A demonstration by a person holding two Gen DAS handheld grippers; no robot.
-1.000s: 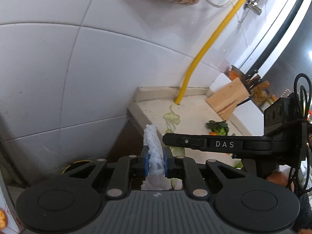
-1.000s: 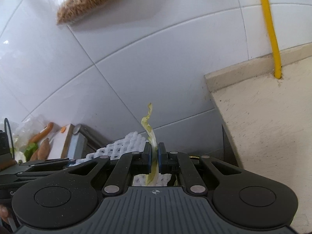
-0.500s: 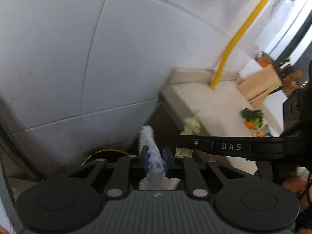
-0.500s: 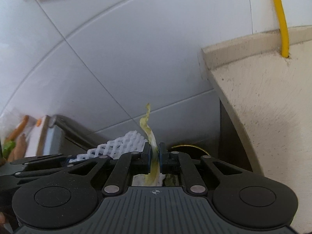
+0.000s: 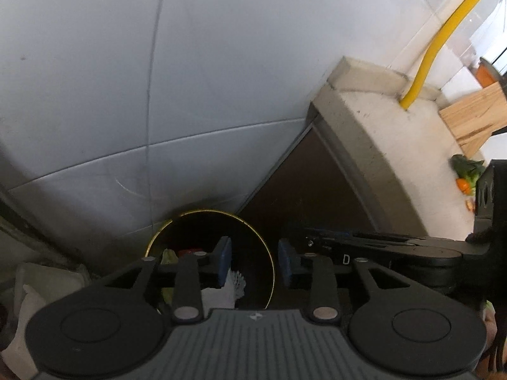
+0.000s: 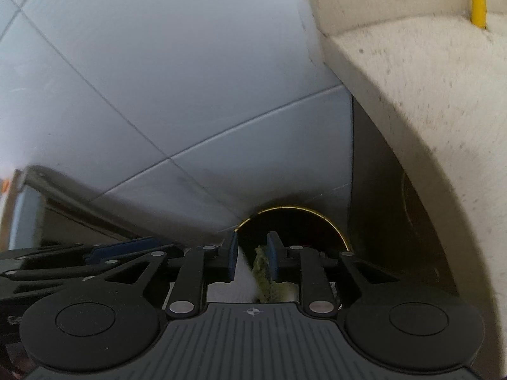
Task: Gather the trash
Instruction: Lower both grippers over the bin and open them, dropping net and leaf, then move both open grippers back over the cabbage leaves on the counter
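A dark round trash bin with a gold rim (image 5: 269,253) stands on the floor against the tiled wall; the right wrist view shows its rim (image 6: 317,212) too. My left gripper (image 5: 255,262) is open above the bin, and the white foam net (image 5: 231,288) lies loose below its blue pads. My right gripper (image 6: 252,253) is open beside it, with the green lettuce leaf (image 6: 263,272) hanging loose between the pads. The right gripper's arm (image 5: 396,247) crosses the left wrist view at the right.
A beige stone counter (image 5: 364,133) juts out at the right, with a yellow pipe (image 5: 434,47), a wooden board (image 5: 475,117) and vegetable scraps (image 5: 465,174) on it. White tiled wall (image 5: 158,95) fills the back. A dark cabinet side (image 5: 304,183) stands under the counter.
Both grippers moved down from counter height to just above the bin. Both opened, letting go of the foam net and the lettuce leaf.
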